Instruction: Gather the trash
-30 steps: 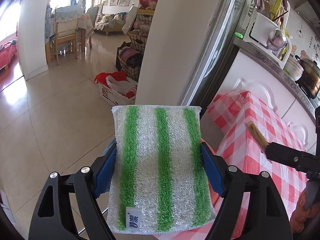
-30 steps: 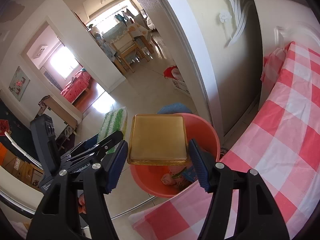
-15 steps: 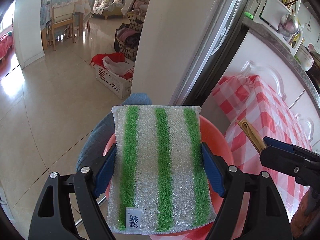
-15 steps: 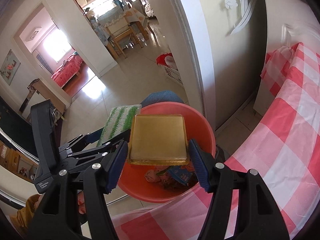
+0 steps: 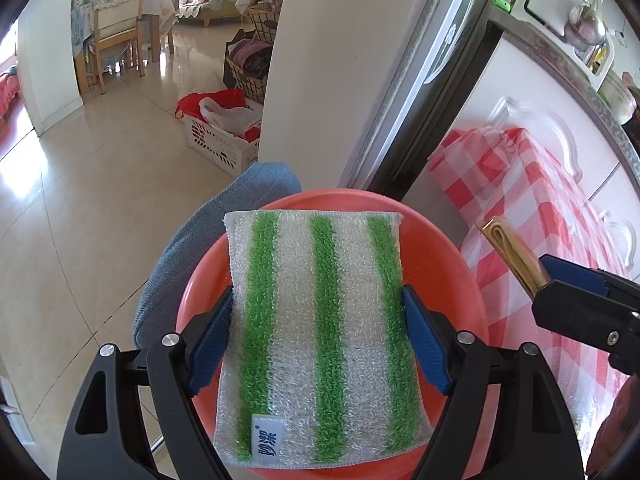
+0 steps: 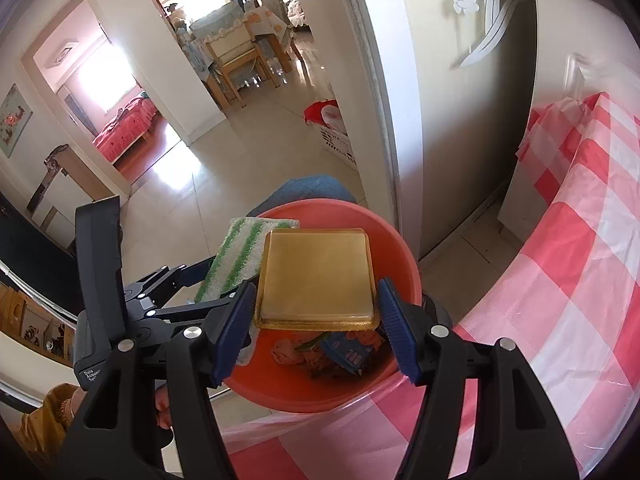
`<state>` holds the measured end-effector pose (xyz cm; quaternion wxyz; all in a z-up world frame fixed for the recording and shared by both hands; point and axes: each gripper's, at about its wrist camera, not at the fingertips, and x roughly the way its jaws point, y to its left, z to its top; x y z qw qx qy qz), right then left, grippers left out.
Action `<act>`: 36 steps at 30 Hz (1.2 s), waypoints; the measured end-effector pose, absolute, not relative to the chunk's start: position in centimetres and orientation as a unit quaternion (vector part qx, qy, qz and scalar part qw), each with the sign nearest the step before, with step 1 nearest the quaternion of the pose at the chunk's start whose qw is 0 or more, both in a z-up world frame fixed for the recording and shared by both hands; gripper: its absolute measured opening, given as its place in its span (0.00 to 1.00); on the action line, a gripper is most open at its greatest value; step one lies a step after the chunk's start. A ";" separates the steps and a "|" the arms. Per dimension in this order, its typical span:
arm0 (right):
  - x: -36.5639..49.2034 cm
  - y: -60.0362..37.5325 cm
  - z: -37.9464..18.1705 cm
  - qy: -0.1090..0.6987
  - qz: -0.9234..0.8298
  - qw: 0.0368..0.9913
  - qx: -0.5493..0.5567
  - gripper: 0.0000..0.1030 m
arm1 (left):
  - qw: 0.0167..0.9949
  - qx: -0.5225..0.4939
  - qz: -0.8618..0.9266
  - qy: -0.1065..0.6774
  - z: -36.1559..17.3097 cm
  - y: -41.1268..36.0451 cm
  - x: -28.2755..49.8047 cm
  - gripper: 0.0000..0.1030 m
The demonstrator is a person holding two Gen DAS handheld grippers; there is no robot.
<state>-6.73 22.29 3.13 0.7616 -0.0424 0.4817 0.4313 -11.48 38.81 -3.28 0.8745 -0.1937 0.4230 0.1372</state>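
Note:
My left gripper [image 5: 316, 340] is shut on a green-and-white striped scouring cloth [image 5: 320, 332] and holds it over the orange bin [image 5: 440, 252]. My right gripper [image 6: 316, 328] is shut on a flat square gold tray [image 6: 318, 276], also above the bin [image 6: 392, 248]. The bin holds wrappers and scraps [image 6: 332, 354]. The cloth also shows in the right wrist view [image 6: 240, 256], left of the gold tray. The tray's edge shows in the left wrist view [image 5: 510, 252], with the right gripper's fingers [image 5: 576, 292] at the right.
A red-and-white checked tablecloth [image 6: 560, 280] covers the table beside the bin. A blue cloth-covered shape [image 5: 224, 224] lies behind the bin. A white door frame [image 6: 384, 92], a cabinet [image 5: 532, 92], a white laundry crate [image 5: 224, 144] and tiled floor [image 5: 100, 184] lie beyond.
Both grippers have moved down and forward over the orange bin, which now fills more of each view. Each still holds its item.

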 end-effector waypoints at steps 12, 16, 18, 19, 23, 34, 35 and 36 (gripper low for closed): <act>-6.6 21.7 2.9 0.488 0.413 0.768 -0.033 0.64 | 0.866 -0.180 0.141 0.444 -4.5 38.3 -10.4 0.85; -6.5 20.4 3.3 0.482 0.401 0.779 -0.016 0.71 | 0.865 -0.181 0.146 0.444 -4.3 38.4 -10.4 0.87; -6.4 19.6 3.7 0.480 0.399 0.781 -0.002 0.75 | 0.866 -0.183 0.146 0.442 -4.2 38.5 -10.6 0.88; -6.4 19.2 3.9 0.479 0.395 0.784 0.005 0.78 | 0.867 -0.181 0.146 0.440 -4.1 38.5 -10.7 0.88; -6.6 17.6 5.1 0.467 0.384 0.796 0.024 0.83 | 0.871 -0.174 0.159 0.432 -3.3 38.6 -11.0 0.89; -8.1 12.8 7.0 0.430 0.338 0.837 0.023 0.88 | 0.893 -0.127 0.187 0.390 1.1 36.4 -13.0 0.91; -8.3 12.3 7.1 0.426 0.334 0.840 0.022 0.89 | 0.896 -0.127 0.184 0.384 1.7 36.0 -13.3 0.91; -8.5 12.0 7.3 0.424 0.332 0.842 0.023 0.89 | 0.899 -0.127 0.180 0.378 2.2 35.6 -13.4 0.91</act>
